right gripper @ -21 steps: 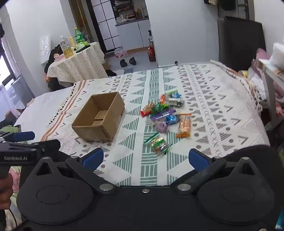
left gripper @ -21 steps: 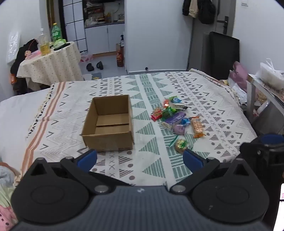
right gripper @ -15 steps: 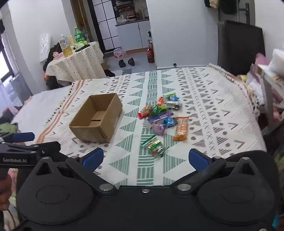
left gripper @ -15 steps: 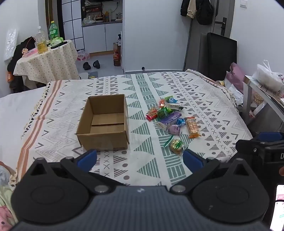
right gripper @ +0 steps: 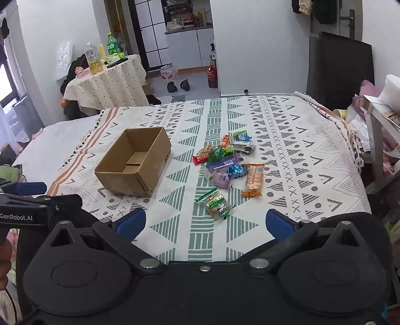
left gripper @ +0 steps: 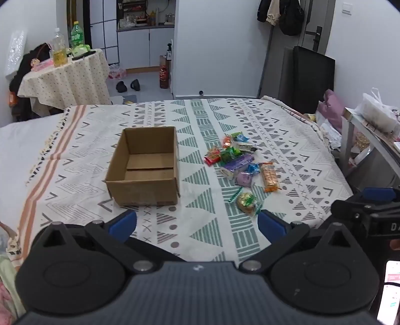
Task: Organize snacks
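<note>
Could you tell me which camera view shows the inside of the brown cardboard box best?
The left wrist view: it looks straight into the brown cardboard box, showing its bare floor. The right wrist view catches it cornerwise, its near wall hiding part.

Setting: lived-in home bedroom. Evidence: bed (left gripper: 287, 130) under a patterned spread; beyond its far-left corner, a small round table (left gripper: 65, 82) with dotted cloth bearing drink bottles (left gripper: 78, 37); shoes (left gripper: 128, 85) on the floor past the bed; coats (left gripper: 280, 13) hung by the door behind it.

Matt cardboard box (left gripper: 143, 166), glossy plastic snack wrappers (left gripper: 238, 162) (woven cloth bedspread (left gripper: 287, 140)).
</note>
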Tool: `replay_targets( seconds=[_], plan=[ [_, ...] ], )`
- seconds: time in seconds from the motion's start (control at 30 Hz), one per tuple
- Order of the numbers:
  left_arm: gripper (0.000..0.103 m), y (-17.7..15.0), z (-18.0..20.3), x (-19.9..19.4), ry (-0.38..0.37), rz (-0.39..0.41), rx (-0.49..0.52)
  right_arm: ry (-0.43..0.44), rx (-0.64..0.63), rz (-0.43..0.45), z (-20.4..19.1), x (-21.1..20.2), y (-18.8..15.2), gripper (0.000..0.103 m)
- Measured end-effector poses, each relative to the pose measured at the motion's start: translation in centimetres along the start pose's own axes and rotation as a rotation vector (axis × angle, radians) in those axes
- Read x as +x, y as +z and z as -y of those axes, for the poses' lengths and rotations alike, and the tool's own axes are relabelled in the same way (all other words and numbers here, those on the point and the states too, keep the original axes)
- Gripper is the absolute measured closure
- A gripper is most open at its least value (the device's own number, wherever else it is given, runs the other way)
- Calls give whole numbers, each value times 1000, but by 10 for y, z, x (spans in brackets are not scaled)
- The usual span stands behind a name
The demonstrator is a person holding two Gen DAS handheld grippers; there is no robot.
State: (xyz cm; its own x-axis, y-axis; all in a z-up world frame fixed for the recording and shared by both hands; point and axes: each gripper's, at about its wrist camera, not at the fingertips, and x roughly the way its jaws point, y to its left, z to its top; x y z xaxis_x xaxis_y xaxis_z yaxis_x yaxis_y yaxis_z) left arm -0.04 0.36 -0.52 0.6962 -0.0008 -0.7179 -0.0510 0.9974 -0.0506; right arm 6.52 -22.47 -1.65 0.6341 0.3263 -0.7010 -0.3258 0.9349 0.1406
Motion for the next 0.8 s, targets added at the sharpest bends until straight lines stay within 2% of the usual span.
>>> replay_targets(
  seconds=[0.8],
  plan=[
    [0,-6,-2,-1,2,3,12,-25,-18,-15,-3,4,-4,0]
  ],
)
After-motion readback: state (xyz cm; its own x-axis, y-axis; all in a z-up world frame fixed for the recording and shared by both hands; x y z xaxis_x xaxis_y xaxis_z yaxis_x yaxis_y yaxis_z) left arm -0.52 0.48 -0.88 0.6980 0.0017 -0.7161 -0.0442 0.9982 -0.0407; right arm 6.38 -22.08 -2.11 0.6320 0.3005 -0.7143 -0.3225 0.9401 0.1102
